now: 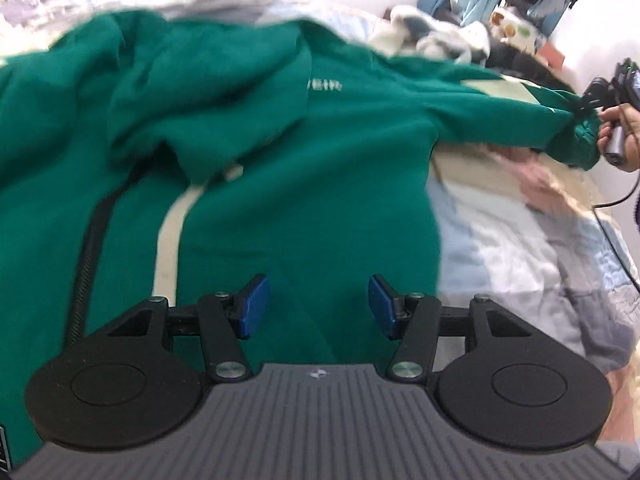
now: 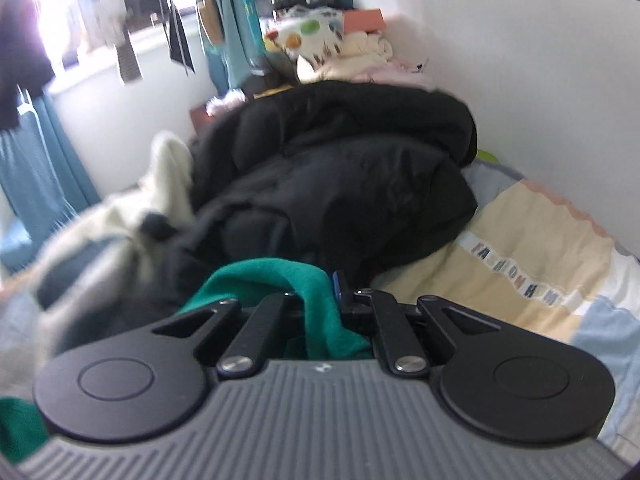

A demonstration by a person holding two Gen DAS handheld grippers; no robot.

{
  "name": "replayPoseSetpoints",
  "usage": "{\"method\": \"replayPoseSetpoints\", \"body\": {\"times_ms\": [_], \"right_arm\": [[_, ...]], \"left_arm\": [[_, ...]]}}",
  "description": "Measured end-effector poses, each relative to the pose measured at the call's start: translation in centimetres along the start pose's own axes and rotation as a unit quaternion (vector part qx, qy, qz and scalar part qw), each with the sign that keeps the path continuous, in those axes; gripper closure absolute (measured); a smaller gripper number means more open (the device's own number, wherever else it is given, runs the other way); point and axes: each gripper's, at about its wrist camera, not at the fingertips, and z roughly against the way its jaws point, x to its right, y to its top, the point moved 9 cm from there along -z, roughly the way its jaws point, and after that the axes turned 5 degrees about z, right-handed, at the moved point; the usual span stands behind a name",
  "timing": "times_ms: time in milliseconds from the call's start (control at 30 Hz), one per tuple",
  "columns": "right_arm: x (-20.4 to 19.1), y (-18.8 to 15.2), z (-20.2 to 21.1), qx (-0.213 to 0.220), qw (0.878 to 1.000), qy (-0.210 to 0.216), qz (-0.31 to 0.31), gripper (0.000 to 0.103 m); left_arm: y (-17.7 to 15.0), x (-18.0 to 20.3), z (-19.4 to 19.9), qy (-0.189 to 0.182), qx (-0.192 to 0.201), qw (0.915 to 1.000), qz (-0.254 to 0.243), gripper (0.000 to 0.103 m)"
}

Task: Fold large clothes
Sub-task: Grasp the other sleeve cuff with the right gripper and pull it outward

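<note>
Bedroom, white walls (image 2: 520, 60), clothes hanging (image 2: 132, 8) by a bright window, teal curtain at the left of my right wrist view. Surface: a bed under a patchwork quilt (image 1: 520, 248) in pale blue, cream, grey and pink.

Writing, item one: small pale lettering on the chest of the green jacket (image 1: 324, 87); blurred, I am not reading it with any certainty. Item two: a strip of block letters printed on a cream patch of the quilt (image 2: 516, 266); it is showing upside down to me and appears to say FASHION, the rest unclear.

Green jacket (image 1: 280, 184): lying spread across the quilt, front up, a cream stripe (image 1: 172, 236) and a dark zip line running down its body. It is filling the space directly ahead of and beneath my left gripper (image 1: 319, 306), whose blue pads are standing apart over the lower body of the garment, gripping nothing.

Sleeve (image 1: 500, 116): stretching away to the right, off the jacket's body. My right gripper (image 2: 320, 300) is pinching its green cuff (image 2: 316, 312), fingers pressed together on the cloth. My right hand (image 1: 616, 136) is showing at that sleeve end in the left wrist view.

Also on the bed: black padded coat (image 2: 352, 184), heaped beyond the right gripper; white and grey fleecy garment (image 2: 160, 184) beside it.
</note>
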Motion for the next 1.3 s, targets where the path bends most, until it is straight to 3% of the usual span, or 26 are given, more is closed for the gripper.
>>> {"method": "replayPoseSetpoints", "body": {"times_ms": [200,400,500,533,567,600,767,933,1100,1300], "right_arm": [[0.9,-4.2,-4.7,-0.018,1.0,0.005,-0.006,0.094],[1.1,-5.0,-3.3,0.002,1.0,0.021,-0.004,0.091],[1.3,-5.0,-1.6,0.0,0.999,0.027,-0.021,0.07],[1.4,-5.3,-0.9,-0.003,0.999,0.032,-0.027,0.054],[1.4,-5.6,0.2,-0.006,0.999,0.035,-0.032,0.04],[1.5,-5.8,1.0,-0.008,0.999,0.039,-0.035,0.036],[0.4,-7.7,6.9,-0.015,0.997,0.07,-0.032,0.037],[-2.7,-10.7,14.7,-0.011,0.993,0.117,0.014,0.037],[-6.6,-15.0,22.7,-0.011,0.981,0.183,0.068,0.037],[-10.8,-20.8,30.3,-0.053,0.959,0.262,0.091,0.037]], "left_arm": [[1.1,-0.6,-1.3,-0.012,-0.002,0.9999,0.009,0.042],[0.8,-0.6,-1.4,-0.019,-0.003,0.9998,0.009,0.042],[0.5,-0.6,-1.2,-0.021,-0.004,0.9997,0.015,0.042],[0.3,-0.7,-1.2,-0.024,-0.005,0.9996,0.016,0.042],[0.1,-0.8,-0.9,-0.023,-0.006,0.9995,0.019,0.042],[0.0,-0.8,-0.6,-0.023,-0.006,0.9994,0.023,0.042],[-0.9,-0.6,1.6,-0.038,-0.001,0.9987,0.034,0.042],[-2.6,-0.3,4.9,-0.056,0.006,0.9976,0.04,0.042],[-4.3,0.7,8.4,-0.062,0.031,0.9975,0.013,0.042],[-5.4,1.3,11.9,-0.06,0.064,0.9962,-0.009,0.042]]}}
